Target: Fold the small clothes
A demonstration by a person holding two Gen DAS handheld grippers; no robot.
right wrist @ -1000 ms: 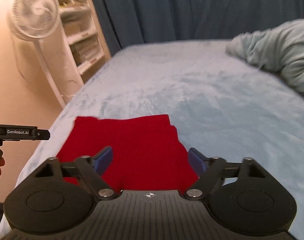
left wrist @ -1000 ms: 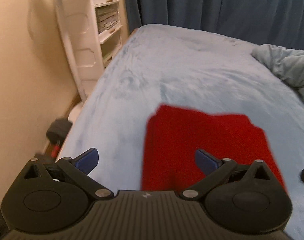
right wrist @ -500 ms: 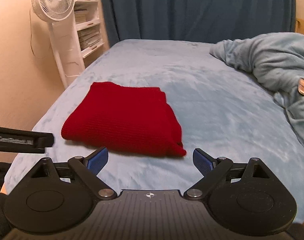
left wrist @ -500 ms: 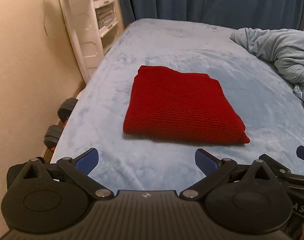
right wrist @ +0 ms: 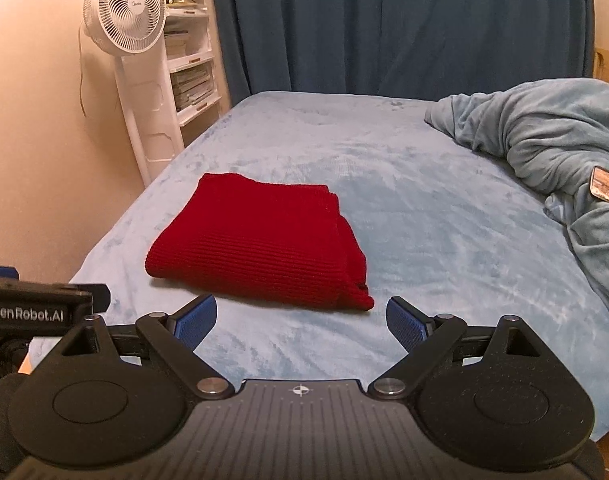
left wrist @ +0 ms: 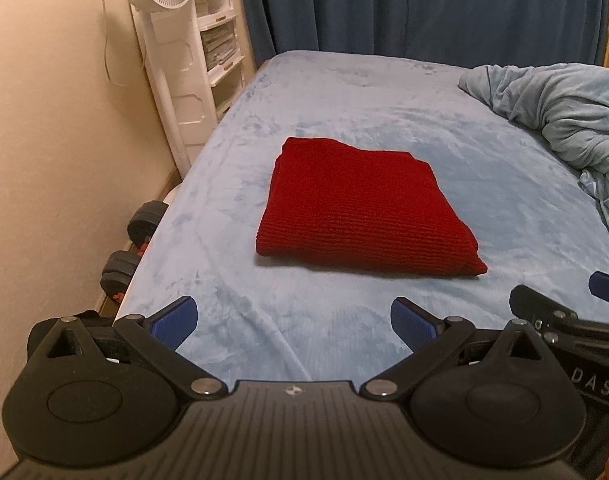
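A red ribbed knit garment (left wrist: 364, 212) lies folded into a neat, flat rectangle on the light blue bed (left wrist: 384, 92), near its left edge.

This is a bedroom in a home. A big bed (right wrist: 424, 208) with a soft light blue cover fills the room. A crumpled blanket (right wrist: 544, 140) lies on the bed's right side. Behind the bed hang dark blue curtains (right wrist: 384, 28). Left of the bed stand a white fan (right wrist: 124, 12) and white shelves (right wrist: 188, 60).
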